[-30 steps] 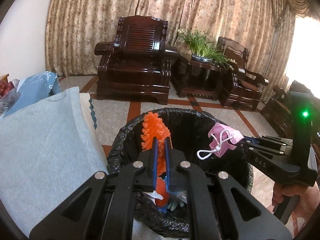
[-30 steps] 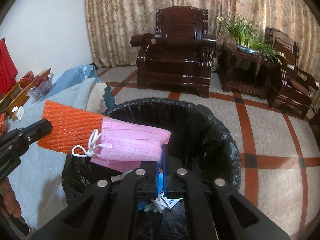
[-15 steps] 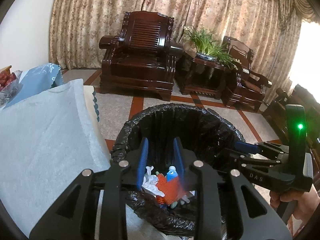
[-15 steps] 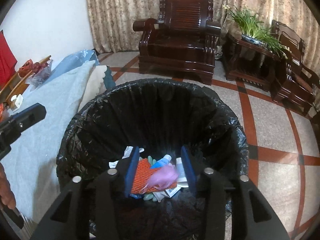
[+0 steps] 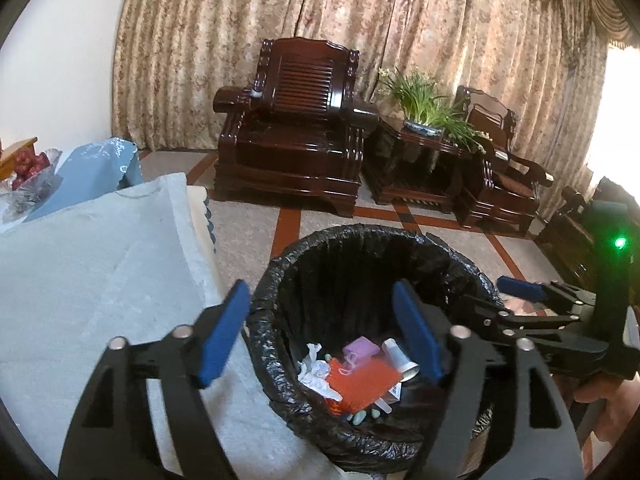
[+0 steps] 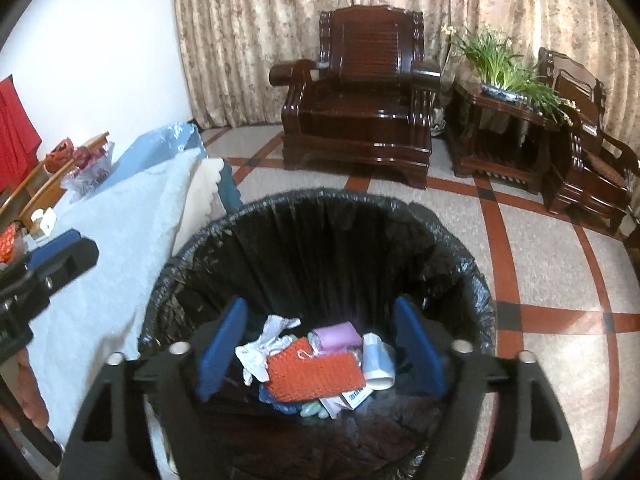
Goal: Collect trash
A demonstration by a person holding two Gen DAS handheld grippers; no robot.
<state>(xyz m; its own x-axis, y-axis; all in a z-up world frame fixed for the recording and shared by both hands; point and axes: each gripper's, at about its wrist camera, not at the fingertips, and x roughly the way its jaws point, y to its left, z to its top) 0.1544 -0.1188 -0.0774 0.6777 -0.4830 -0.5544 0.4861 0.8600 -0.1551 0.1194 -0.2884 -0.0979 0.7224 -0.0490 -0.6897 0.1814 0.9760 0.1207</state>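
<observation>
left gripper [image 5: 320, 332] and right gripper [image 6: 320, 348]: jaws just spread, empty | orange net [image 6: 314, 374] and pink mask [image 6: 338, 336] lay below in bin [image 6: 320, 216] | table [image 5: 80, 272] nearer left

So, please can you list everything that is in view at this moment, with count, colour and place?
Bin: one, black liner, on the floor beside the table.
Net sleeve: one, orange, in the bin on top of the pile.
Face mask: one, pink, in the bin behind the net sleeve.
Tissue: one, white, crumpled, in the bin at left.
Tube: one, white and pale blue, in the bin at right.
Table cloth: one, pale blue, over the table at left.
Armchairs: two, dark wood, by the curtain.
Plant: one, green, on the side table.
Left hand-held gripper: open, empty, over the bin.
Right hand-held gripper: open, empty, over the bin.
</observation>
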